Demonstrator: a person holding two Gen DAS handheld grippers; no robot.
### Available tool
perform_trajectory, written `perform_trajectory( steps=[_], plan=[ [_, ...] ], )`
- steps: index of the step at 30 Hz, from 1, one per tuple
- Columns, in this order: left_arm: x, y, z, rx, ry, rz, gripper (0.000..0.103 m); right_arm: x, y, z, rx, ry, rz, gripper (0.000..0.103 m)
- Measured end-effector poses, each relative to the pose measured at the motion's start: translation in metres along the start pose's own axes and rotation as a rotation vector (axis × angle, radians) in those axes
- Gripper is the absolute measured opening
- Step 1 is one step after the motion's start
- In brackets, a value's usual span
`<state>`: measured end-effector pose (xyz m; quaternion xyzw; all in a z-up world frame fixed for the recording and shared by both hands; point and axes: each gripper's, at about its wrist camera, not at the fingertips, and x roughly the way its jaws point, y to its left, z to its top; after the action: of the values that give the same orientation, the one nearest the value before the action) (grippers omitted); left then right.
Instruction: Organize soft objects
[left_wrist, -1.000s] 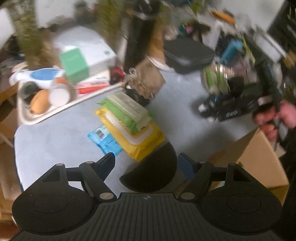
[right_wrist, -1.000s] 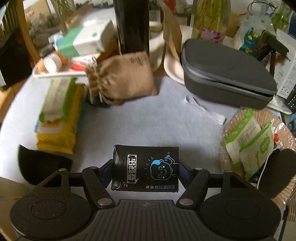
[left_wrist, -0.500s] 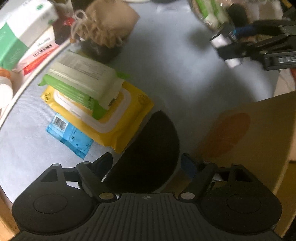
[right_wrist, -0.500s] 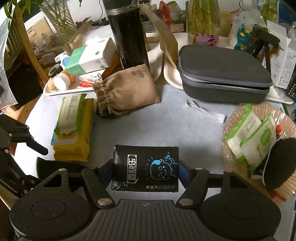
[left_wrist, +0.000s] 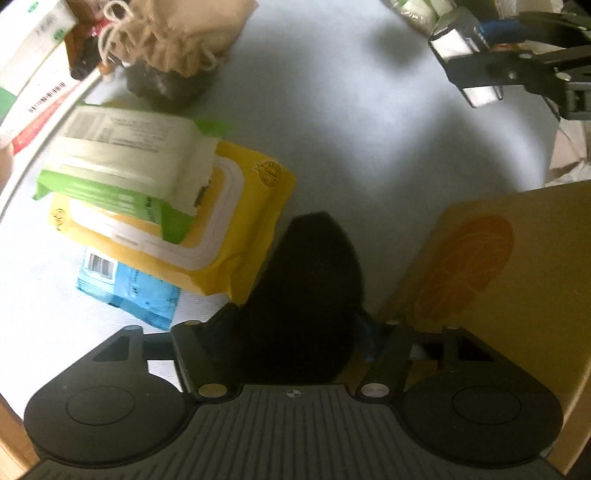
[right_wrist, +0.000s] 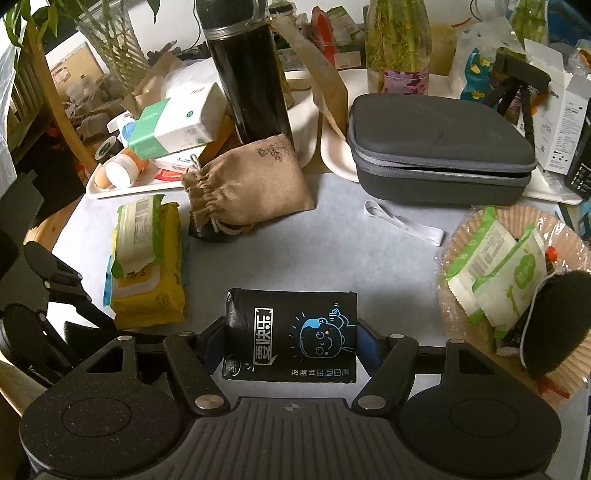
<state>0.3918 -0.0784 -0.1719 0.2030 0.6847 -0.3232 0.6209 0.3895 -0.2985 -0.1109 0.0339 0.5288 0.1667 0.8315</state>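
Observation:
A black half-round soft pad (left_wrist: 314, 266) lies on the grey table mat beside a stack of wipes packs: yellow (left_wrist: 240, 229), green (left_wrist: 122, 162) and blue (left_wrist: 125, 288). My left gripper (left_wrist: 295, 328) points almost straight down over the pad. Its jaws are closing, with the pad filling the gap and both fingers against its sides. My right gripper (right_wrist: 291, 347) is shut on a black tissue pack (right_wrist: 295, 314) with a blue cartoon face, held above the mat. A tan drawstring bag (right_wrist: 247, 184) lies behind the wipes.
A cardboard box (left_wrist: 498, 277) stands right of the pad. At the right, a paper-lined basket (right_wrist: 461, 350) holds green packets (right_wrist: 491, 266) and another black pad (right_wrist: 557, 325). A grey case (right_wrist: 439, 147), a black flask (right_wrist: 251, 81) and a cluttered white tray (right_wrist: 122, 190) line the back.
My left gripper has dropped and tipped down onto the black pad, and its jaws have narrowed around it. The right gripper keeps its hold on the tissue pack and has hardly moved.

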Motion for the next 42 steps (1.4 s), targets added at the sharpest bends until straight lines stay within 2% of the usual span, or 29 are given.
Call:
perform_trajectory(
  steps=[8,26,42],
  plan=[
    [-0.018,-0.003,-0.018,0.007,-0.090,0.035,0.055,-0.014,-0.001,-0.002,0.007,-0.046,0.004,0.072],
    [-0.105,-0.016,-0.082,-0.101,-0.402,0.082,0.054,-0.073,0.017,-0.017,-0.015,-0.179,0.039,0.071],
    [-0.159,-0.061,-0.115,-0.191,-0.642,0.197,0.054,-0.145,0.058,-0.042,-0.137,-0.263,0.082,0.071]
  ],
)
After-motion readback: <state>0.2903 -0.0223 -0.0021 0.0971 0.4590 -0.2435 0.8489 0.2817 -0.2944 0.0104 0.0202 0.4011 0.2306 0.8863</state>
